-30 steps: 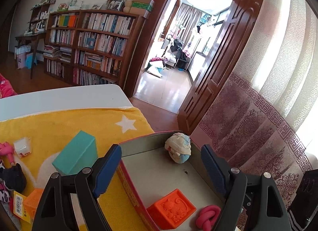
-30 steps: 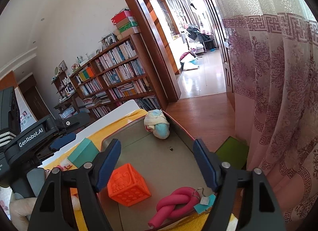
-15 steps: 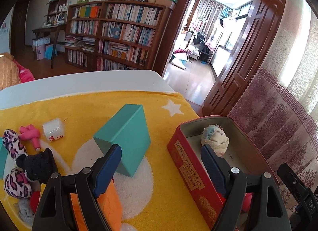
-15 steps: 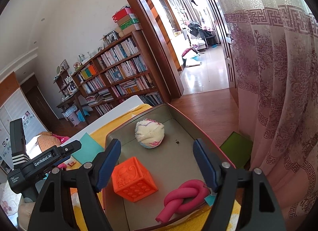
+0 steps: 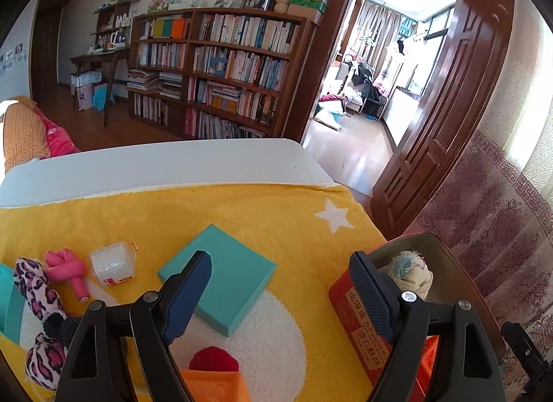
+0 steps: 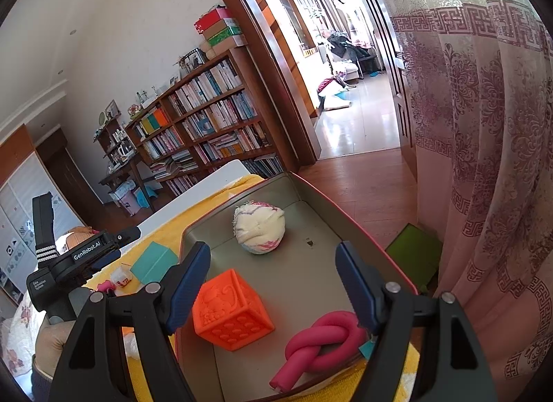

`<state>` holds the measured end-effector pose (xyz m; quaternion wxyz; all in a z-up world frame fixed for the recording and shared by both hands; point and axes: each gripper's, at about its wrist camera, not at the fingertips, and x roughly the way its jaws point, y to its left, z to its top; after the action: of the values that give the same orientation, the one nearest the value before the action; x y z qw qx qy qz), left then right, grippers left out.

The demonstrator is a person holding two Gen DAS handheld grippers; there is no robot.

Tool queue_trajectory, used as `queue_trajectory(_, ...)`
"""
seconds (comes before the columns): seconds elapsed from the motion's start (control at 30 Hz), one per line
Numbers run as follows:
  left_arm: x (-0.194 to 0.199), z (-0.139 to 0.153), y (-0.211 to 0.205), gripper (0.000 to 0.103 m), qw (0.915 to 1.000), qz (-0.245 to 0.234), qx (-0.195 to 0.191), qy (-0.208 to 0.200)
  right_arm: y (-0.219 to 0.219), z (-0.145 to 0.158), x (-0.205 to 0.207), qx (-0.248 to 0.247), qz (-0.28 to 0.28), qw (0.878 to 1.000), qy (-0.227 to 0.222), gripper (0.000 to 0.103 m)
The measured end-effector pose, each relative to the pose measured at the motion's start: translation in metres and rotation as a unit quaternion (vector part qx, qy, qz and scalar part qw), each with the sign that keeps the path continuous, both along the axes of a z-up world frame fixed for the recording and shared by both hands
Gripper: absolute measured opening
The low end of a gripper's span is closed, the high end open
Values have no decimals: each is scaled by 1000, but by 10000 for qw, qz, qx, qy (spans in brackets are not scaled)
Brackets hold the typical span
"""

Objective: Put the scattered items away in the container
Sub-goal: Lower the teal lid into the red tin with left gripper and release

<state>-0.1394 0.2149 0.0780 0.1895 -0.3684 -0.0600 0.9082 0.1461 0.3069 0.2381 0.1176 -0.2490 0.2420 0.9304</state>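
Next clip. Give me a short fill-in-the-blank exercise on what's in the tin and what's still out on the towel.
1. The tin holds an orange cube, a cloth ball and a pink ____.
2. The teal box lies on a towel coloured ____.
3. Both the left gripper and the right gripper have their jaws ____.
4. The white shape printed on the towel's far corner is a ____.

Missing words: knot; yellow; open; star
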Motion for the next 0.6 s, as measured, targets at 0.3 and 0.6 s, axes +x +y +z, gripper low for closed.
queue_trajectory(0.3,-50,-16,-10,88,9933,-740,-569,-676,-1,3,-2,-31,85,10000,10,78)
queue_trajectory(0.6,-85,-40,-2,88,9608,-1704,-1574,-1519,0,1,-4,-100,47,9999,-111,79)
